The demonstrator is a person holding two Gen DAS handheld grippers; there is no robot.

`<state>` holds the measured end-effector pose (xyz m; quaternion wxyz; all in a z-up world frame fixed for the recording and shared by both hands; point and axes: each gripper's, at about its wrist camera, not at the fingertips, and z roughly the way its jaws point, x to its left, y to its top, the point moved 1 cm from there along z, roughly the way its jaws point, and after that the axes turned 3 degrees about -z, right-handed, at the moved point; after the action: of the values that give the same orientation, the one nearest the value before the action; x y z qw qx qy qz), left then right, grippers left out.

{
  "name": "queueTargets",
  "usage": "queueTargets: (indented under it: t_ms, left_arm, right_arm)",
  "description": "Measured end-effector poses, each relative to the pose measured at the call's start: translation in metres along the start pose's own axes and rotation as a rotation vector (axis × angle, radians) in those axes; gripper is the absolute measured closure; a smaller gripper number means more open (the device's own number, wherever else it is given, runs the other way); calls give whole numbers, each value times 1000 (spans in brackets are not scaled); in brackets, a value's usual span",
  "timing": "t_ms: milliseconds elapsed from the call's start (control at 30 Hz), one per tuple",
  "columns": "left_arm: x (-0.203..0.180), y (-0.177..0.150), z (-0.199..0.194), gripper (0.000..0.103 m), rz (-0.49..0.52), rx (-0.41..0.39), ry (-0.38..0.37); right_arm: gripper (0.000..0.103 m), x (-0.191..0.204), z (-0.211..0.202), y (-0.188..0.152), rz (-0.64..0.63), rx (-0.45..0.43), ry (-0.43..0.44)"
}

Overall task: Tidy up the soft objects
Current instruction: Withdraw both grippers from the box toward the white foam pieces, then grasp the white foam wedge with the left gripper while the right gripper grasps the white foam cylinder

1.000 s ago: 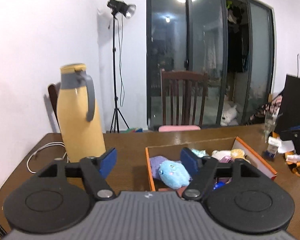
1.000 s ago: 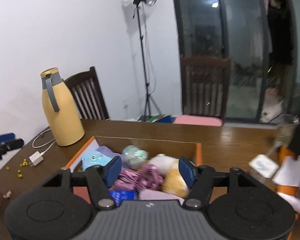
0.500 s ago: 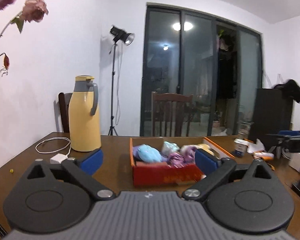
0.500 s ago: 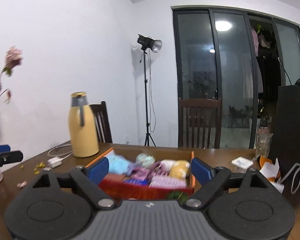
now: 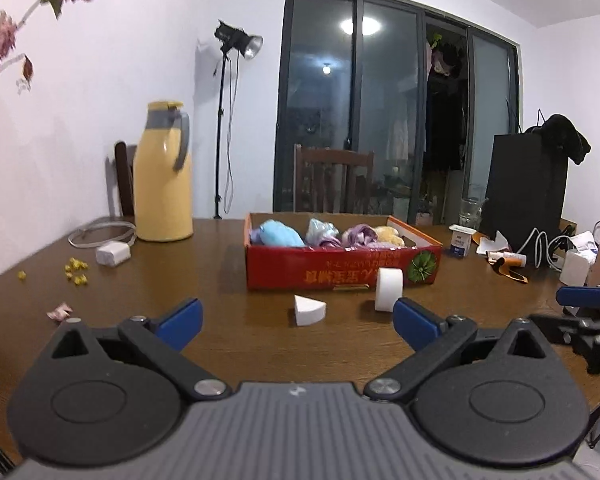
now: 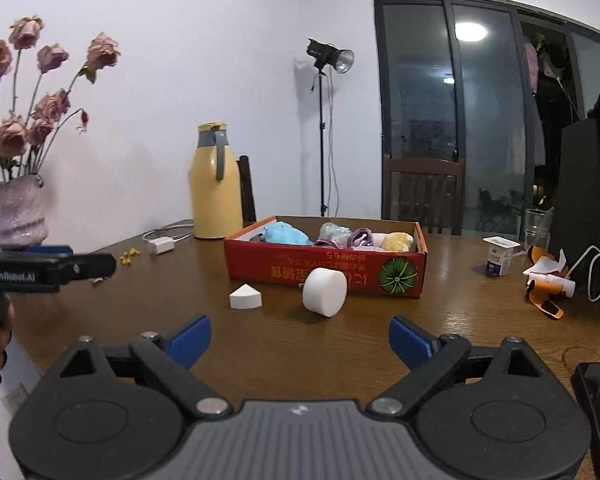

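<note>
Both grippers empty. Left gripper (image 5: 296, 318) fingers full wide; right gripper (image 6: 300, 342) fingers wide, opening.

White foam cylinder (image 6: 325, 291) on its side on table (image 6: 480, 320), against red box (image 6: 324, 270); wedge (image 6: 245, 299) just beside, left.

I'd straddle cylinder's curved sides, squeeze gently, lift over box wall.

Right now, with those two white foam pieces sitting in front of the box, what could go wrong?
The white foam cylinder lies on its side and may roll if nudged. The red box already looks full of soft toys, so added pieces could spill. The small foam wedge sits low and may slip the jaws.
</note>
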<state>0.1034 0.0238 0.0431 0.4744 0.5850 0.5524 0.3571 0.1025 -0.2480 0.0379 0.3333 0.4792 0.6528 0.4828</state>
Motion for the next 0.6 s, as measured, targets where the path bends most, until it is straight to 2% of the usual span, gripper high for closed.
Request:
queueTargets:
  t_ms: [233, 400, 600]
  left_arm:
    - [2, -10, 44, 0, 14, 94, 8]
    - [3, -10, 98, 0, 7, 148, 1]
    - [3, -2, 165, 11, 10, 214, -26]
  right_arm:
    - [11, -23, 41, -3, 107, 55, -22]
    - [20, -33, 84, 5, 104, 100, -2]
    - [22, -42, 145, 18, 124, 143, 24]
